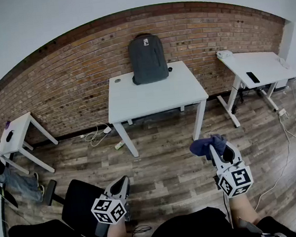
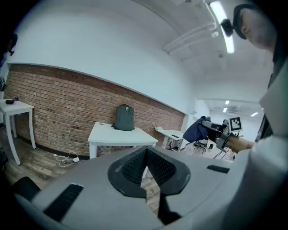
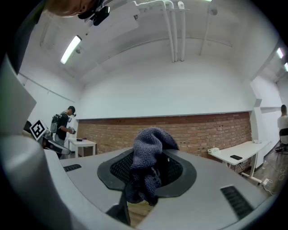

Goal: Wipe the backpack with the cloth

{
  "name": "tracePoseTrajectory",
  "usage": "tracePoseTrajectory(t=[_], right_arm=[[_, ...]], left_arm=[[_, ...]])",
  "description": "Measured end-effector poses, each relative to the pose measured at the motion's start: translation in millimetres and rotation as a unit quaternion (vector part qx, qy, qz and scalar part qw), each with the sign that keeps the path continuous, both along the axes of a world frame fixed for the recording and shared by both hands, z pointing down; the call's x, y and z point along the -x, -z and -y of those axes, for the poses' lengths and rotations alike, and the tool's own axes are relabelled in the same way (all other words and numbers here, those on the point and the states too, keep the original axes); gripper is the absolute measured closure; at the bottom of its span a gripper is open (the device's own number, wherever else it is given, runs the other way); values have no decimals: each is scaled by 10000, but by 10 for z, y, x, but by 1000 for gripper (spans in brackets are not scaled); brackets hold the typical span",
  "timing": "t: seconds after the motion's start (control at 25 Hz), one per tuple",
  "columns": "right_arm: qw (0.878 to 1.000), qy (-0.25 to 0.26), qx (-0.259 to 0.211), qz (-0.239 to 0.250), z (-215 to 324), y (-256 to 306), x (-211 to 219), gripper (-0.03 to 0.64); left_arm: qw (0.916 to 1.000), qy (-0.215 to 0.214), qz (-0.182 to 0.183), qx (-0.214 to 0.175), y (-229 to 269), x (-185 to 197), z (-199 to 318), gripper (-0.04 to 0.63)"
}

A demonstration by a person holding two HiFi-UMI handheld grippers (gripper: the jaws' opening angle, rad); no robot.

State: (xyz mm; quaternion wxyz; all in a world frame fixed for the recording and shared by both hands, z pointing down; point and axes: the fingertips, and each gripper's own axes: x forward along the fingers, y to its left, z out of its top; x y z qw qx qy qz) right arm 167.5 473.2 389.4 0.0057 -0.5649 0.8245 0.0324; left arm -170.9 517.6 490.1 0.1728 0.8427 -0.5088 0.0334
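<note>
Grey left gripper [image 1: 124,181]: 7 o'clock in my head view; I read its jaws as pressed together, nothing between them.
Backpack [image 1: 148,58]: 12 o'clock, upright on the white table [image 1: 156,96], against the brick wall [image 1: 69,81].
Right gripper [image 1: 215,152]: 5 o'clock, pinching the dark blue cloth [image 1: 206,146], well apart from the backpack.

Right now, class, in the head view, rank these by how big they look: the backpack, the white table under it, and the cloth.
1. white table
2. backpack
3. cloth, gripped in the right claw; it sits nearer the camera, so it looks larger than it really is, yet it is plainly the smallest.
</note>
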Motion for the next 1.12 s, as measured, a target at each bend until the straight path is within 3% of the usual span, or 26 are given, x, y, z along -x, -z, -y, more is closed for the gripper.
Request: tracePoseTrajectory(t=[0.64, 1.12], right_arm=[[9999, 102, -40, -94, 141, 23, 439, 491], [9995, 239, -167, 119, 1033, -33, 302, 491]], left_arm=[[9996, 271, -26, -5, -55, 573, 79, 601], [9987, 495, 79, -61, -51, 489, 796, 601]])
